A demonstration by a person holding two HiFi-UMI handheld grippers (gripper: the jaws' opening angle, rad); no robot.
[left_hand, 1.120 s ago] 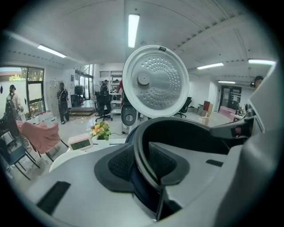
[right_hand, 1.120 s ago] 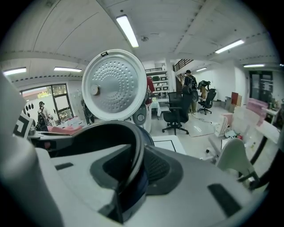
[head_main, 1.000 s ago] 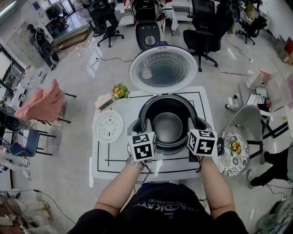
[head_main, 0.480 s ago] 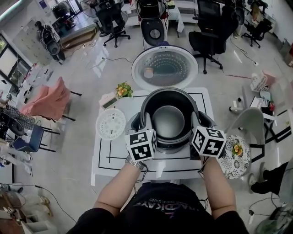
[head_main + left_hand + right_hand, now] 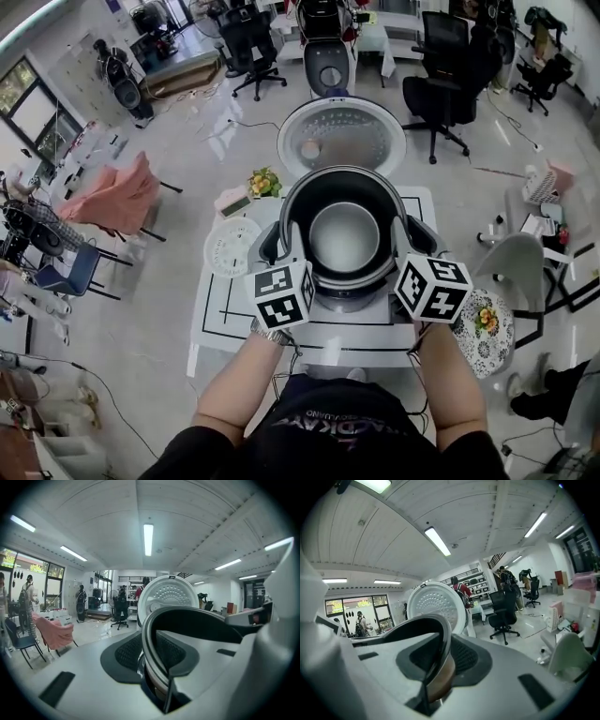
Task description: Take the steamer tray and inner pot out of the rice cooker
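**Two-handed lift of the inner pot, mid-rise**

The left tongs [image 5: 285, 249] and the right tongs [image 5: 404, 244] are each clamped on the rim of the inner pot [image 5: 344, 236], on opposite sides, one pad inside the wall and one outside. The pot hangs just above the well of the rice cooker [image 5: 349, 302], whose lid [image 5: 342, 139] stands open behind it. The steamer tray [image 5: 232, 247] already lies on the surface [image 5: 217, 317], to the left of the cooker and apart from it.

To do the lift well, both hands should probably rise at the same rate, so that the rim stays level and the wall does not scrape the well. The grip is on a thin, smooth lip, so it likely needs firm pressure on both sides. Tilting toward either hand could let the rim slide through the pads. The pot's base should clear the cooker's top edge before it is carried sideways to a bare part of the surface.

Compared with a second ago, the pot sits higher and looks larger in the head view. Both marker cubes have risen with it. The jaws of the right tongs have just been closing further on the rim between them, while the tray and lid are unchanged.
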